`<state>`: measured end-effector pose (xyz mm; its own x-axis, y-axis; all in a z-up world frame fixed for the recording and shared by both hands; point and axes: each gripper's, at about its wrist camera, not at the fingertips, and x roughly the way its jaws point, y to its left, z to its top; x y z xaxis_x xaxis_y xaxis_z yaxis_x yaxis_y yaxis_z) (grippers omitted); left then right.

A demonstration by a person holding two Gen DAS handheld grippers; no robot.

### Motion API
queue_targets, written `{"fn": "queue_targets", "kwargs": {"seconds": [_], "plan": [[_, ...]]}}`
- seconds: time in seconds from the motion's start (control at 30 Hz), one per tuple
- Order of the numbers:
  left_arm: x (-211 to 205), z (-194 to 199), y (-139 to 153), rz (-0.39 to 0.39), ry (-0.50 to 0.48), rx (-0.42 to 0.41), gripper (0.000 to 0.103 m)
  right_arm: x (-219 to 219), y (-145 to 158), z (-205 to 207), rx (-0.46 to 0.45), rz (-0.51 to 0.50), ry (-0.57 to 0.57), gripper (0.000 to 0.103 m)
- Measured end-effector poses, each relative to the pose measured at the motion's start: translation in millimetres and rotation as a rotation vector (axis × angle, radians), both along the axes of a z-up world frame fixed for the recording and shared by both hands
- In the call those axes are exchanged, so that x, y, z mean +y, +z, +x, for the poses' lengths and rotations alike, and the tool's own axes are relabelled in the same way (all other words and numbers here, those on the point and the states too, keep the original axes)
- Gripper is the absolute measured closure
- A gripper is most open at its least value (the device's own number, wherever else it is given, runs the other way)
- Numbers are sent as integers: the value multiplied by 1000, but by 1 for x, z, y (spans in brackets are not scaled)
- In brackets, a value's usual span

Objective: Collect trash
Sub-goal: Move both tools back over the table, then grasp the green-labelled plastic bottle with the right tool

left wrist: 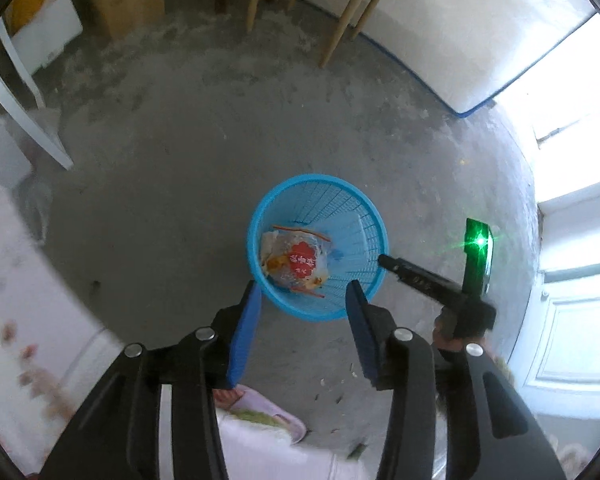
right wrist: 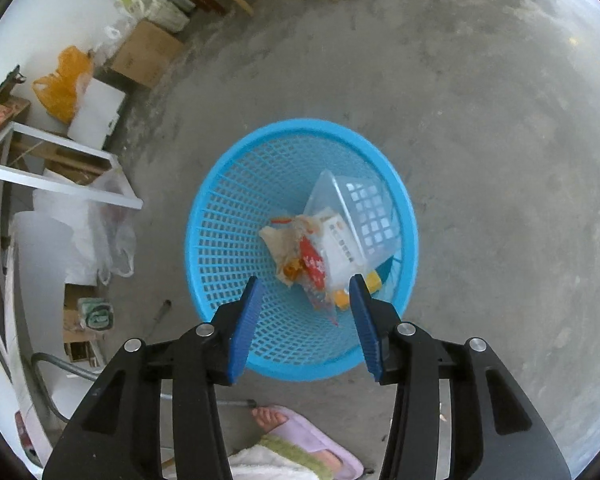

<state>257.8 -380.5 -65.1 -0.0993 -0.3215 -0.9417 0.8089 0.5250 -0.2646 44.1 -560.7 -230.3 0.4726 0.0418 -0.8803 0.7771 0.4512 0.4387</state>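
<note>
I had both tongs over the blue basket (right wrist: 300,248) on the concrete floor. The left tongs (left wrist: 304,312) and right tongs (right wrist: 306,312) stood apart with nothing between their pads. The snack wrapper (right wrist: 300,248) and clear plastic box (right wrist: 356,216) lay inside, the box at two o'clock of the wrapper. I judged it best to lift straight up, clear of the rim, before seeking more trash
</note>
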Motion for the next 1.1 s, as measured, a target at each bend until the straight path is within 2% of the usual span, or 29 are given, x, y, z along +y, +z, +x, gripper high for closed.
{"fn": "queue_targets", "kwargs": {"seconds": [0.1,0.3,0.47,0.6,0.7,0.83,0.93,1.1], "plan": [[42,3,39,-40,13,-59,53,11,28,-15,-68,-30,16,54],[140,15,98,-83,126,-170,50,68,116,-14,-268,-124,181,44],[220,8,120,-86,228,-260,46,150,187,14,-477,-171,430,26],[265,-4,122,-110,297,-265,40,223,215,45,-564,-187,661,17],[295,-14,123,-143,360,-287,36,271,217,69,-571,-190,781,15],[338,-28,128,-191,443,-321,31,318,207,96,-549,-168,886,14],[375,-38,134,-207,498,-362,30,353,197,108,-500,-196,952,14],[433,-62,133,-248,587,-407,28,381,185,126,-438,-290,997,14]]}}
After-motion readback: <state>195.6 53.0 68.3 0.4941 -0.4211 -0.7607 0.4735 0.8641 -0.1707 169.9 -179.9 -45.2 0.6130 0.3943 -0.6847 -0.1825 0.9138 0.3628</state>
